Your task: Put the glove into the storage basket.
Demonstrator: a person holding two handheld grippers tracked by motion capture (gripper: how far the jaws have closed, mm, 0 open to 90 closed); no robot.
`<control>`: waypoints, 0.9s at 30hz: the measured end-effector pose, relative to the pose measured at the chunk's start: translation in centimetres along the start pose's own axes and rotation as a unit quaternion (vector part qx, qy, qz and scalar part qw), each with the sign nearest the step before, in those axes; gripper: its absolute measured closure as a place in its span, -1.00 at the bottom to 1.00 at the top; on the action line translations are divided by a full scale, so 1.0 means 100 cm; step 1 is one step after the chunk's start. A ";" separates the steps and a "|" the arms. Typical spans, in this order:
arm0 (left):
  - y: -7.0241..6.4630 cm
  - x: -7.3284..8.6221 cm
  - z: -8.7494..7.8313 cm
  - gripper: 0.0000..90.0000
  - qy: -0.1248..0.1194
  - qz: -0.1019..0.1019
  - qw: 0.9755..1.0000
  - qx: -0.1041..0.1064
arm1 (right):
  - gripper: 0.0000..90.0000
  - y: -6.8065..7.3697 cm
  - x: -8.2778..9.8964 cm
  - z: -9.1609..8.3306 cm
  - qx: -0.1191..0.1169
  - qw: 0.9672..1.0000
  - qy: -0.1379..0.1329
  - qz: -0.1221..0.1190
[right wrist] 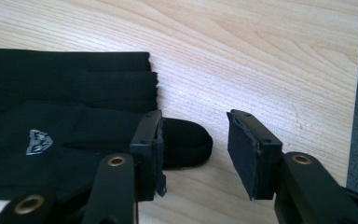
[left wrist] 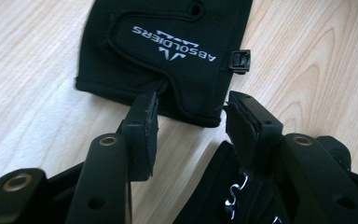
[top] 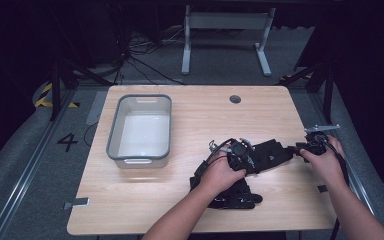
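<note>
From above, both grippers flank a black glove (top: 270,155) near the bench's right edge. The left gripper (left wrist: 191,121) hovers, jaws open, over its cuff. The right gripper (right wrist: 193,140), jaws wide, approaches its fingertip, apparently to grasp.

The table (top: 145,200) is a pale wood-look top, smooth, with a soft satin sheen and visible grain. The black glove (left wrist: 168,51) at the top of the left gripper view is matt stretchy cloth with stitched seams, a flat white printed logo and a small hard plastic clip on its edge. The left gripper (left wrist: 191,135) looks like matt black plastic with brassy metal rivets, and its pads (left wrist: 142,135) look rubbery and a bit frayed. Same finish on the right gripper (right wrist: 193,149). The bin (top: 140,131) in the upper left of the high view is smooth grey plastic, slightly glossy inside.
</note>
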State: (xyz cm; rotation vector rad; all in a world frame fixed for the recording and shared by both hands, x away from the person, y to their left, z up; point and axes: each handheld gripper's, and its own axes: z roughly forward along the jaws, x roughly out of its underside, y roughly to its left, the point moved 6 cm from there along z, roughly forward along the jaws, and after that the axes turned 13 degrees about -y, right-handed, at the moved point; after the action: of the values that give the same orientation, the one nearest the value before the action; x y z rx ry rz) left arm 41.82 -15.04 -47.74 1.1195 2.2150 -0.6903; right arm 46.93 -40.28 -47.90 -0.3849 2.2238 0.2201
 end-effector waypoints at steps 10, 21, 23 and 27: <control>0.003 0.002 0.014 0.16 0.028 -0.004 1.000 -0.008 | 0.23 0.000 0.005 0.008 -0.011 1.000 0.016 -0.010; 0.001 -0.003 0.019 0.68 0.030 -0.005 0.999 -0.011 | 0.61 0.002 0.004 0.007 -0.026 0.999 0.031 -0.019; 0.001 -0.003 0.019 0.81 0.028 -0.002 1.000 -0.013 | 0.78 0.002 0.003 0.006 -0.016 0.999 0.035 -0.035; -0.001 -0.004 0.018 0.87 0.027 0.024 0.999 -0.028 | 0.90 0.002 0.002 0.004 -0.007 0.998 0.033 -0.051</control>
State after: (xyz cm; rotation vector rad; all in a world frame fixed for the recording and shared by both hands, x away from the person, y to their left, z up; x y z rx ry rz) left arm 42.39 -16.50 -48.77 1.1709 2.2305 -0.5810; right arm 47.08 -40.00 -48.32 -0.5198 2.2615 0.1706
